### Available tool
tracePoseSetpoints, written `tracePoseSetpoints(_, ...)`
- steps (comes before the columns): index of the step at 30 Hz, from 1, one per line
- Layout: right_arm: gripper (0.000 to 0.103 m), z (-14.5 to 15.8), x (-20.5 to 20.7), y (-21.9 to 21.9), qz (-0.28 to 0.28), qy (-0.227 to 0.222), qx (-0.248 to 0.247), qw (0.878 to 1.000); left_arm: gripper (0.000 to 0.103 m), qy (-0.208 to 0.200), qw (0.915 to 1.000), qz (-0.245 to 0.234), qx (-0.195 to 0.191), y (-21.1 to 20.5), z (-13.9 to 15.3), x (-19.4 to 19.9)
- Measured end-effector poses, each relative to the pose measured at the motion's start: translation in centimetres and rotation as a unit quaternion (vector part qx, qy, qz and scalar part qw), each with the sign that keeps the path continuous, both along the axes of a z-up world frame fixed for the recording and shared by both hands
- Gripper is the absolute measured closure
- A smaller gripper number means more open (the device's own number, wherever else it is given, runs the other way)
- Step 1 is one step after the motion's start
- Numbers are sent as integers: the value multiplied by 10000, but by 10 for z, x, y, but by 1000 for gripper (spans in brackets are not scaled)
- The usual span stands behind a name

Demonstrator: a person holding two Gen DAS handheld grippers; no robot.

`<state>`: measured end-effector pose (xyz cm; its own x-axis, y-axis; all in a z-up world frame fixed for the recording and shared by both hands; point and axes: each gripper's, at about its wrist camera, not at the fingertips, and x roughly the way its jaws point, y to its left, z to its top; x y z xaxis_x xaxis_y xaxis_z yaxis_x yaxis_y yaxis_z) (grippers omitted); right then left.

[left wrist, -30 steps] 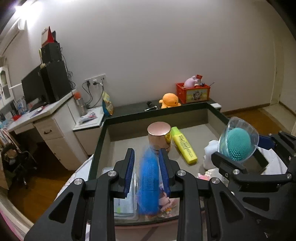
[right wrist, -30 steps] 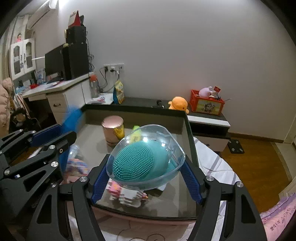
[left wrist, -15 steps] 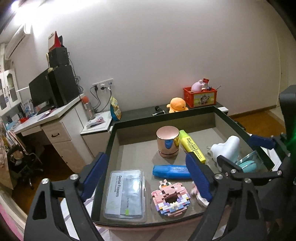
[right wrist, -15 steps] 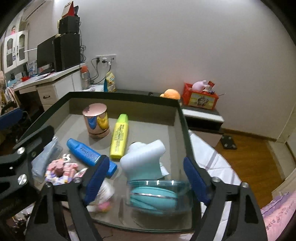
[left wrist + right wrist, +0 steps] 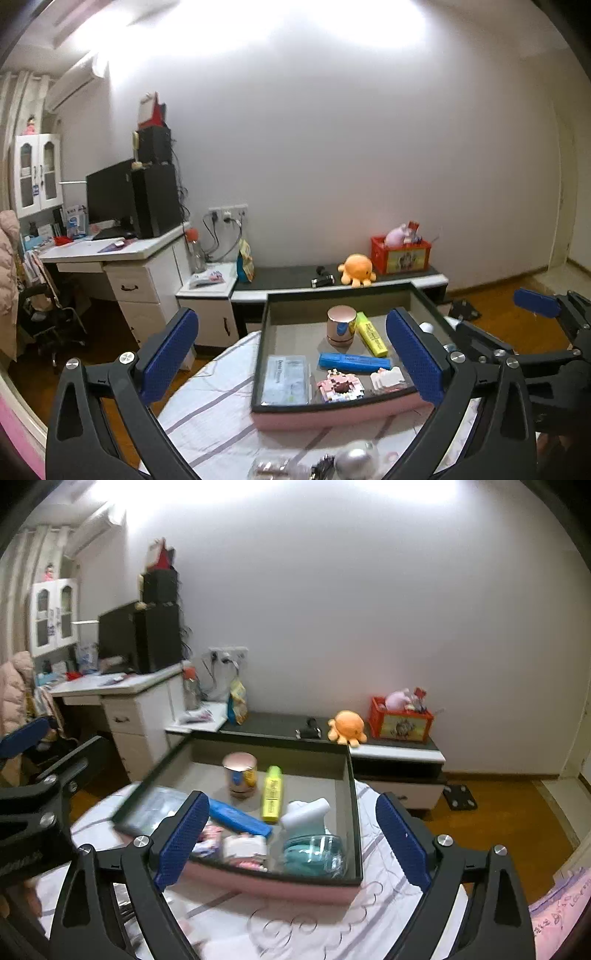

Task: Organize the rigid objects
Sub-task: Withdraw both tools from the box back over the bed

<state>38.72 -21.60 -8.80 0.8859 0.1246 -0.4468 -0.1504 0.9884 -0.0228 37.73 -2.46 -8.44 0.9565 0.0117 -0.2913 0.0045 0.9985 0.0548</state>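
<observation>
A pink tray (image 5: 332,410) with a dark rim sits on the bed. In it lie a blue marker (image 5: 352,362), a yellow highlighter (image 5: 371,334), a rose-gold cylinder (image 5: 341,325), a clear flosser case (image 5: 286,378) and a pink block donut (image 5: 340,386). The teal brush in its clear dome (image 5: 314,854) rests in the near right corner, beside a white object (image 5: 306,812). My left gripper (image 5: 291,317) hovers back from the tray, jaws opening wide, nothing between them. My right gripper (image 5: 291,801) is likewise pulled back, jaws opening and empty.
The striped white sheet (image 5: 207,417) surrounds the tray. Silvery small items (image 5: 354,461) lie blurred at the near edge. Behind stands a low cabinet with an orange plush (image 5: 356,271) and a red box (image 5: 400,254). A white desk (image 5: 110,251) stands at left.
The left gripper let go of the blue marker, which now lies in the tray. The right gripper released the domed teal brush into the tray. Both opened and drew back and up.
</observation>
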Motion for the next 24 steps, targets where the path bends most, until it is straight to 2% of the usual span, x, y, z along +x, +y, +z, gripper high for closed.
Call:
tracePoseSetpoints(5, 10, 20, -51, -6, 189, -274, 374, 9987, 0, -165, 9999, 51, 3, 13, 8, -49)
tracePoseSetpoints(9, 10, 27, -88, 0, 245, -428, 301, 9983, 0, -213, 9994, -42, -266, 23, 8, -89)
tracePoseSetpoints(12, 10, 26, -113, 4, 284, -508, 254, 9980, 0, -179, 9994, -71, -291, 23, 3, -113)
tracePoseSetpoints(15, 10, 25, -140, 8, 221, -622, 198, 9976, 0, -166, 9994, -160, -275, 22, 1, -134)
tracePoseSetpoints(19, 10, 24, -168, 8, 173, -743, 274, 9967, 0, -342, 9986, -315, -269, 21, -3, -156)
tracePoseSetpoints(24, 10, 21, -191, 8, 121, -868, 316, 9956, 0, -364, 9990, -249, -114, 17, -8, -173)
